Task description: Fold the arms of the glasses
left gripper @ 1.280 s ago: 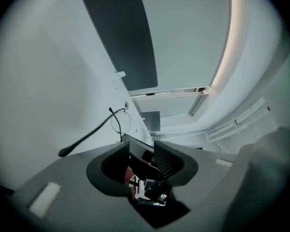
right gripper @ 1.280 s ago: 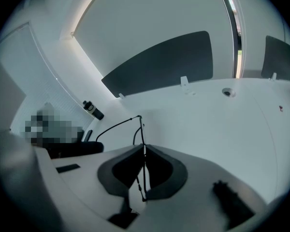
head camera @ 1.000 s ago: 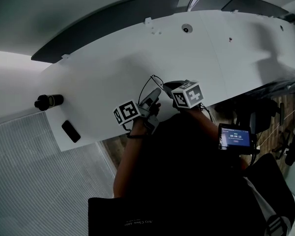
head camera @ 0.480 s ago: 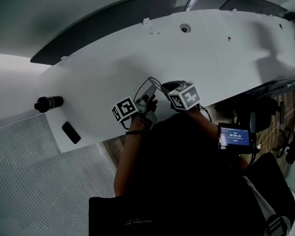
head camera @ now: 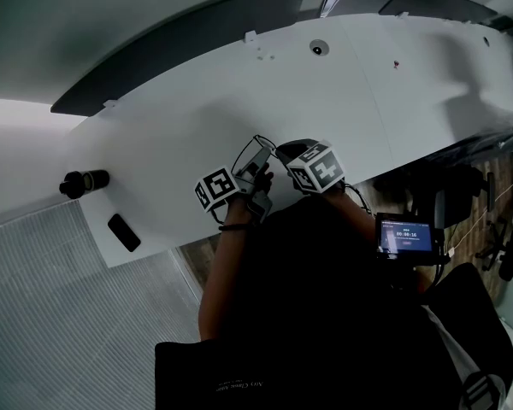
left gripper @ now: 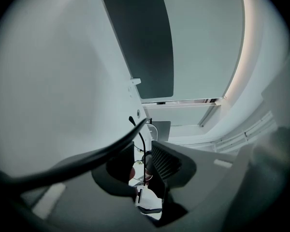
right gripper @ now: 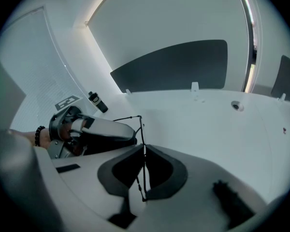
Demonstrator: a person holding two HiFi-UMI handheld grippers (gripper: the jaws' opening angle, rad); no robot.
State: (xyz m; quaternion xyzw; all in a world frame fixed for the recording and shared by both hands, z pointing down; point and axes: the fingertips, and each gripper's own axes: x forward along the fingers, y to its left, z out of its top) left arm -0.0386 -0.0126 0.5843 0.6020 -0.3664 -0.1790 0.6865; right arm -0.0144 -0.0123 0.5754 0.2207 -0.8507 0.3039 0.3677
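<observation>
**One pair of glasses, two grippers, near edge of table**

One pair of thin black wire-framed glasses [head camera: 258,146] sits between the two grippers, at the near edge of the white curved tabletop [head camera: 350,101].

Right gripper [head camera: 282,152]: in its own view the two dark pads are pressed together on one thin wire of the frame [right gripper: 141,129]. The wire rises out of the pinch and bends left toward the other tool.

Left gripper [head camera: 262,161]: the jaws are spread with a clear gap and have just been closing. One thin upright wire of the glasses [left gripper: 141,146] stands in that gap, and neither pad is seen pressing it. One dark curved arm of the glasses [left gripper: 101,154] crosses in front of the left jaw.

There are two marker cubes, one on each gripper: left cube [head camera: 220,190], right cube [head camera: 316,167].

Also on the table:
- One short black cylinder [head camera: 84,182] at the far left.
- One flat black rectangular slab [head camera: 123,231], near the cylinder but apart from it.
- One round grommet [head camera: 317,48] toward the far edge.

Off the table, at the person's right, is one small device with a lit screen [head camera: 405,237]. Two dark panels [head camera: 179,54] stand beyond the far edge.
</observation>
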